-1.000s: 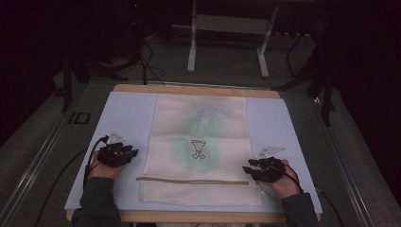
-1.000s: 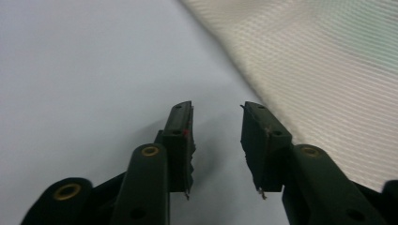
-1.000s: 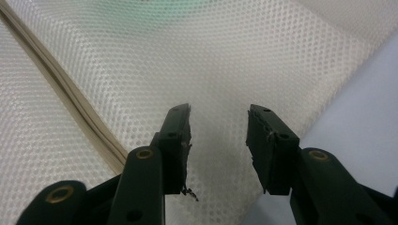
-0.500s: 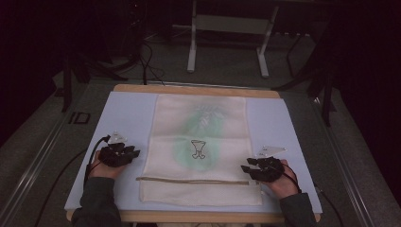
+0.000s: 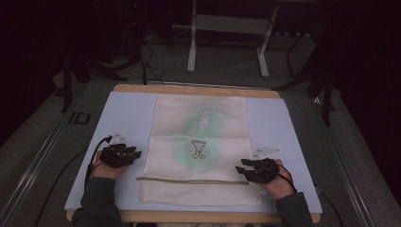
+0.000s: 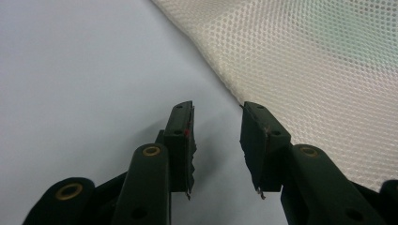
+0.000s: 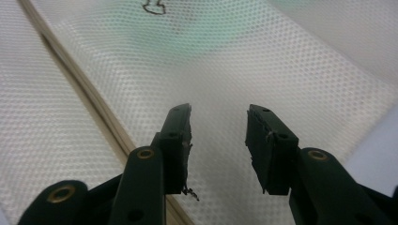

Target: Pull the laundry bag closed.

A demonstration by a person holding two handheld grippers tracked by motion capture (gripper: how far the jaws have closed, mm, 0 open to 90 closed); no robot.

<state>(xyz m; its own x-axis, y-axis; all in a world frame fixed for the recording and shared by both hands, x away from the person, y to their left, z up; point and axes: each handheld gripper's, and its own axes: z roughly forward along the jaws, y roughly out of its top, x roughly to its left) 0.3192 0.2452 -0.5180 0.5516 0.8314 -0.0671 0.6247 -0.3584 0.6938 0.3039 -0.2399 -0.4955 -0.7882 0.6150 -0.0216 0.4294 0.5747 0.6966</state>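
Dim room surrounds a desk (image 5: 123,90) under a pale blue sheet (image 5: 118,118). Nearest, a mesh laundry bag (image 5: 198,142) lies flat at centre. Left gripper (image 5: 135,153), jaws spread and empty, sits just beside the bag's left edge; right gripper (image 5: 242,165), also spread, hovers over its right edge by the zipper (image 5: 189,179). Recommended: pinch both edges evenly. No legible writing; a small dark emblem (image 5: 198,148) only.

The mesh bag (image 5: 201,146) ahead of the right claw (image 7: 218,140) is cream woven netting, fine-holed and matt, with a smooth tan zip band (image 7: 89,93) just left of that claw. Both claws are matt black plastic with brass-coloured rivets. Under the left claw (image 6: 216,138), the bench (image 6: 84,70) cover looks smooth, pale blue and matt; its edge (image 5: 194,88) is light wood.
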